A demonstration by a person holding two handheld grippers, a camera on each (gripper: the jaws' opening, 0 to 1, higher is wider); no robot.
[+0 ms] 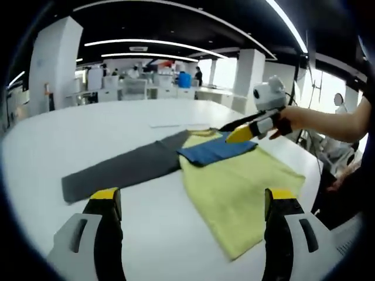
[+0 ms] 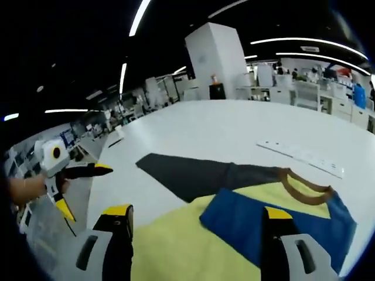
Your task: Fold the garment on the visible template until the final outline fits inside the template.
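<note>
A long-sleeved garment lies flat on the white table (image 1: pixel 88 129). Its yellow body (image 1: pixel 240 187) faces me, its grey sleeve (image 1: pixel 123 167) stretches out to the left, and its blue sleeve (image 1: pixel 214 149) is folded across the chest. My left gripper (image 1: pixel 193 194) hovers open over the near edge of the body, holding nothing. My right gripper (image 1: pixel 231 136) reaches in from the right, tips at the blue sleeve beside the collar. In the right gripper view, the right gripper (image 2: pixel 196 212) stands open above the blue sleeve (image 2: pixel 263 225) and yellow body (image 2: pixel 176 246). The grey sleeve (image 2: pixel 193 172) and the brown collar (image 2: pixel 302 184) lie beyond.
A thin white strip (image 2: pixel 299 155) lies on the table past the collar. A person's hand holds the left gripper (image 2: pixel 88 193) at the table edge. Desks, white pillars (image 2: pixel 217 58) and people fill the office behind. The table's right edge (image 1: pixel 310 170) runs close to the garment.
</note>
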